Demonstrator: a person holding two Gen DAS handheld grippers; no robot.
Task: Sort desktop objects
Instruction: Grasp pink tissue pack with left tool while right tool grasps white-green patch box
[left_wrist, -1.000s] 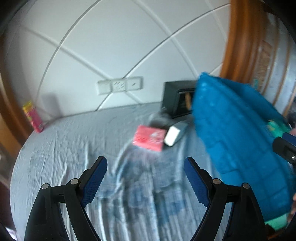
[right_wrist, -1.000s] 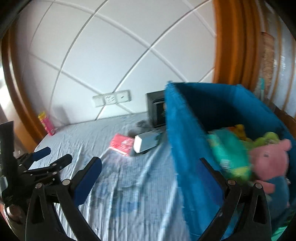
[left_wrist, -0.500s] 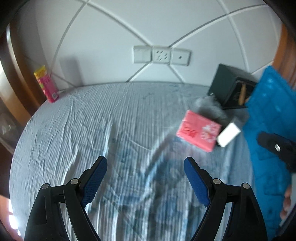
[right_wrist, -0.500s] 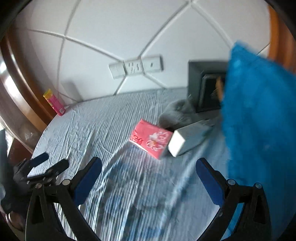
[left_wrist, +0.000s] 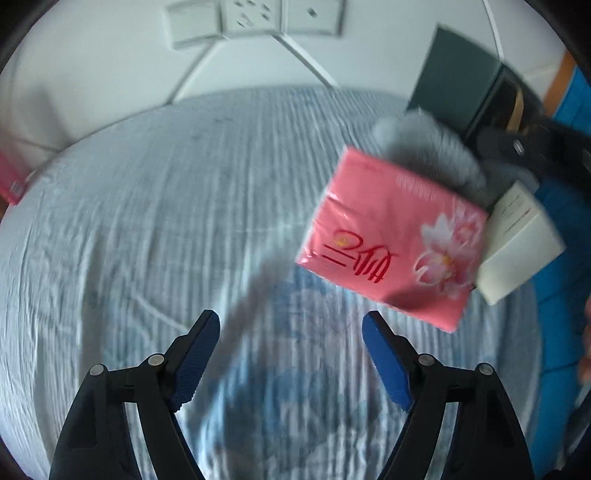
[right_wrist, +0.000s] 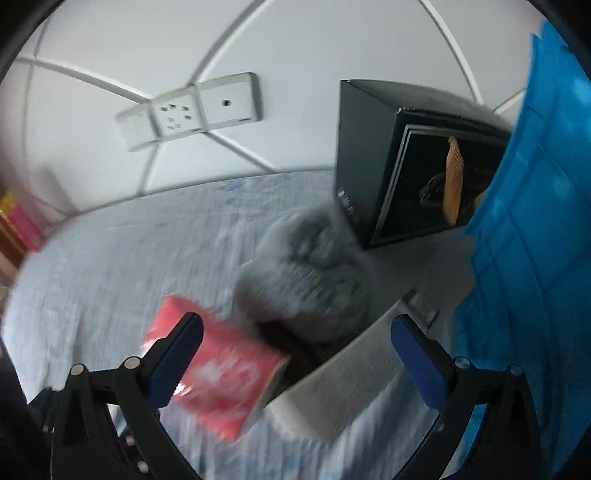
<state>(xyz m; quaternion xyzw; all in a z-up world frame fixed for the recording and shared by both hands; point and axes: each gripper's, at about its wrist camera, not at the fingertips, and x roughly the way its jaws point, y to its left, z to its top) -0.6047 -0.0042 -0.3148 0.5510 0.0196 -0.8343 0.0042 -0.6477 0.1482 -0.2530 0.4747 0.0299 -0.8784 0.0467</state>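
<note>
A pink tissue pack (left_wrist: 391, 240) lies on the pale blue cloth (left_wrist: 166, 221), ahead and right of my open, empty left gripper (left_wrist: 290, 332). A white box (left_wrist: 517, 247) lies against its right side and a grey fuzzy bundle (left_wrist: 424, 147) behind it. In the right wrist view my open, empty right gripper (right_wrist: 295, 332) hovers close over the tissue pack (right_wrist: 221, 373), the white box (right_wrist: 347, 373) and the grey bundle (right_wrist: 306, 273). The blue fabric bin (right_wrist: 528, 240) stands at the right.
A dark box (right_wrist: 399, 158) lies on its side behind the bundle, against the white padded wall with sockets (right_wrist: 188, 110). A pink and yellow packet (right_wrist: 18, 221) stands at the far left edge. The blue bin (left_wrist: 561, 280) edges the left wrist view.
Both grippers have moved forward and down toward the tissue pack, white box and grey bundle, which now look much larger. The blue bin has slid to the right edge. Both stay open.
</note>
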